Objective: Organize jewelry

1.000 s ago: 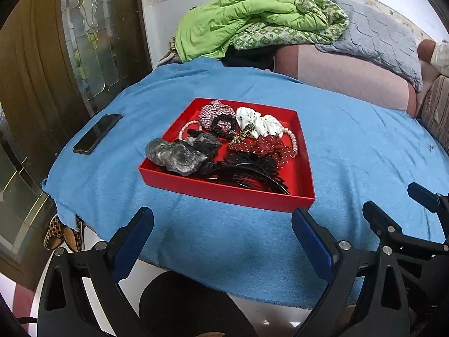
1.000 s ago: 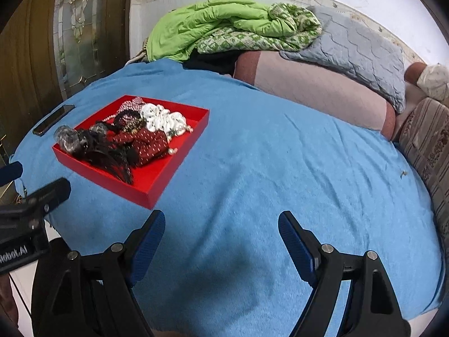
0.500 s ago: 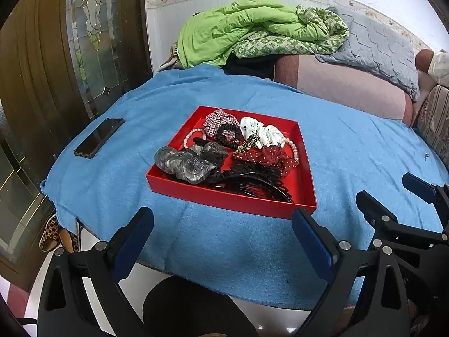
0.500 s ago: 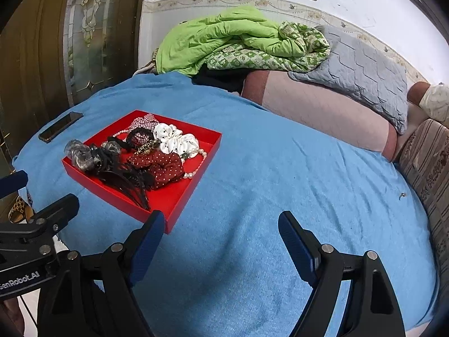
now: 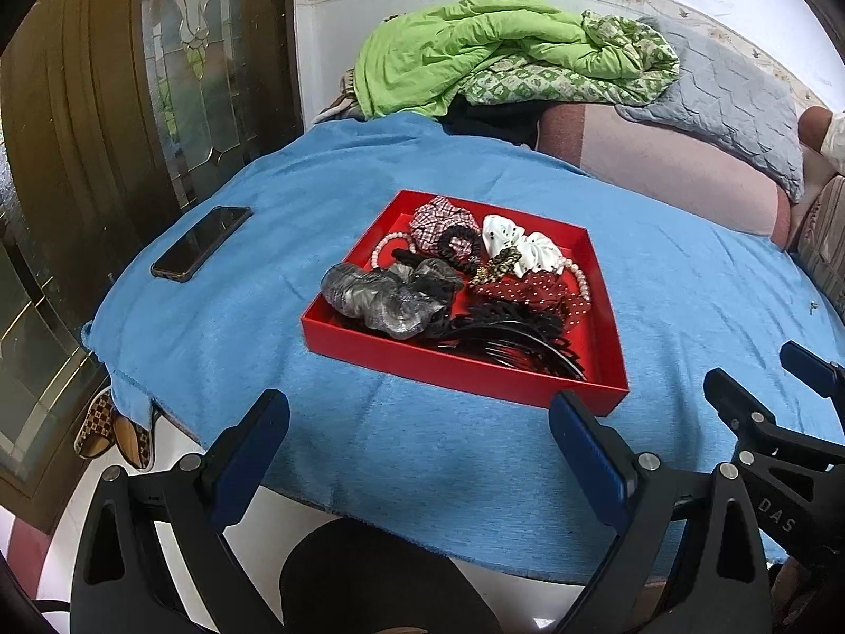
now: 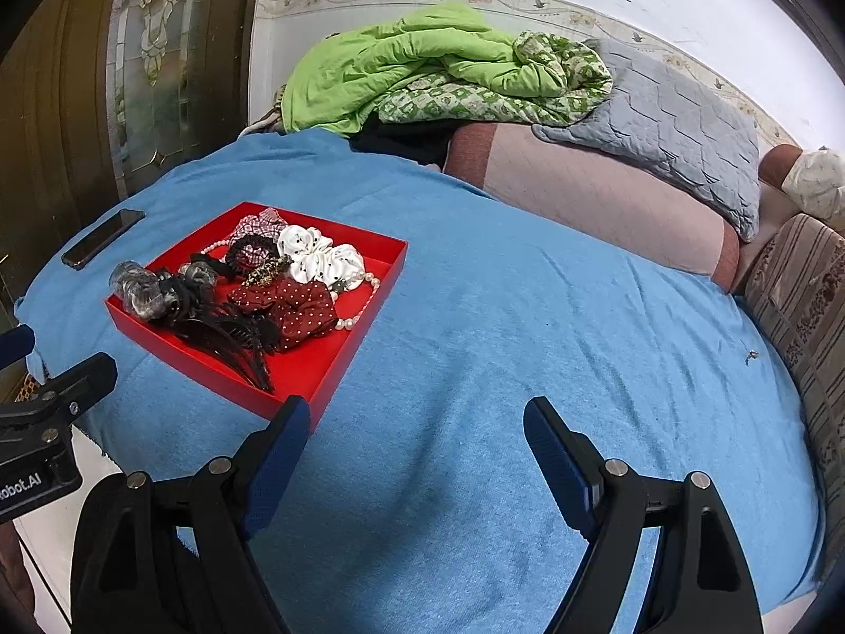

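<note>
A red tray [image 5: 465,370] sits on the blue cloth and holds a heap of hair accessories: a grey scrunchie [image 5: 380,296], a white spotted scrunchie [image 5: 520,245], a red dotted scrunchie [image 5: 533,290], a checked scrunchie [image 5: 441,222], black combs [image 5: 507,338] and a pearl string [image 5: 578,274]. The tray also shows in the right wrist view [image 6: 317,396]. My left gripper [image 5: 420,438] is open and empty, short of the tray's near wall. My right gripper [image 6: 417,444] is open and empty over bare cloth, right of the tray.
A dark phone [image 5: 200,248] lies on the blue cloth [image 5: 686,285] left of the tray. A green quilt [image 5: 491,47], a grey pillow [image 5: 734,105] and a pink bolster [image 5: 660,169] lie at the back. A wooden glazed door [image 5: 132,105] stands left. Slippers [image 5: 111,433] sit on the floor.
Both grippers have drawn back and tilted up a little, so the tray sits farther off and more of the wall shows. Both stay open.
</note>
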A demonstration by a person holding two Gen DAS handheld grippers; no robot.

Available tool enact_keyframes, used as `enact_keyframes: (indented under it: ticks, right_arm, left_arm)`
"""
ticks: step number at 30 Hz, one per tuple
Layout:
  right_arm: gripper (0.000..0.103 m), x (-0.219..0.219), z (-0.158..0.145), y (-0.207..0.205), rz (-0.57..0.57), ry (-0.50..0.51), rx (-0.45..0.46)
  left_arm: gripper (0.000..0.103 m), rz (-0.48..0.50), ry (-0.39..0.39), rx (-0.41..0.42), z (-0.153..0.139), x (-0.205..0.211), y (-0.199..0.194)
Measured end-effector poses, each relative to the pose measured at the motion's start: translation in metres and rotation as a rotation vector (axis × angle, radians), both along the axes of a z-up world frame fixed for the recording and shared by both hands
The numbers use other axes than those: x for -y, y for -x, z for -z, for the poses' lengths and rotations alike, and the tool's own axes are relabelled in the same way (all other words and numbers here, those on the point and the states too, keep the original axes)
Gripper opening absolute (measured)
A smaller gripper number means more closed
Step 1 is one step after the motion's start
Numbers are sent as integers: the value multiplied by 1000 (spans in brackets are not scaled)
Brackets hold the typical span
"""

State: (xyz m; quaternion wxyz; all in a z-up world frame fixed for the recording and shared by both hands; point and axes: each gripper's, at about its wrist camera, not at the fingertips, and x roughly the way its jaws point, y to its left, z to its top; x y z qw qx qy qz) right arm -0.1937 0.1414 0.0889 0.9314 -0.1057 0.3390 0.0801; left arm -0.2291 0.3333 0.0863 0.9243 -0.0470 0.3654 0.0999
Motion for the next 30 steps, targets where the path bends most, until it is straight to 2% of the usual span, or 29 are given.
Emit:
enact_keyframes:
  ticks: [8,20,30]
  right_arm:
    - [87,-8,3,2,-9,16,-7]
    - [87,-19,7,4,-18,41,-10]
    - [87,-25,10,5,-18,54,-17]
  left_arm:
    - [98,-2,-1,-6,5,-9,-1]
    - [98,-13,46,-27,14,-24,-2]
    - [98,-12,57,-29,16,-26,-1]
